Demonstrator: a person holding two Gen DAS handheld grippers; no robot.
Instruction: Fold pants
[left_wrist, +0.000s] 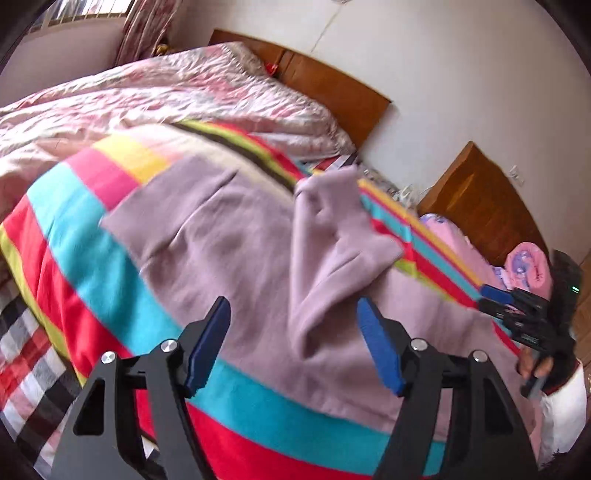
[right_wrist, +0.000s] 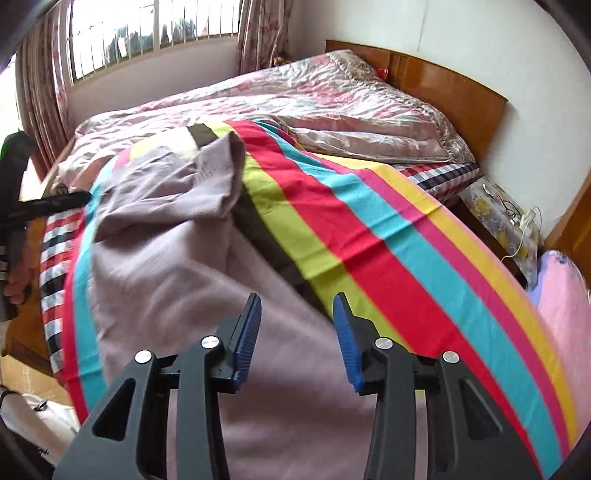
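Both grippers, left (left_wrist: 293, 321) and right (right_wrist: 297, 319), gaped empty just above mauve pants (left_wrist: 229, 236) rumpled across striped blanket (right_wrist: 388, 236).

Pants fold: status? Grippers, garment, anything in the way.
Left gripper open, empty. Right gripper open, empty. Mauve pants rumpled on striped blanket, one leg flopped over. Nothing blocking.

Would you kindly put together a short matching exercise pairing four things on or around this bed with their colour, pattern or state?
Things:
1. pants
2. blanket
3. headboard
4. left gripper

Descriptions:
A. brown wood, against the wall
B. open, nothing between its fingers
C. mauve, lying rumpled on the bed
D. bright stripes of red, turquoise, yellow and pink

Pairs: 1-C, 2-D, 3-A, 4-B
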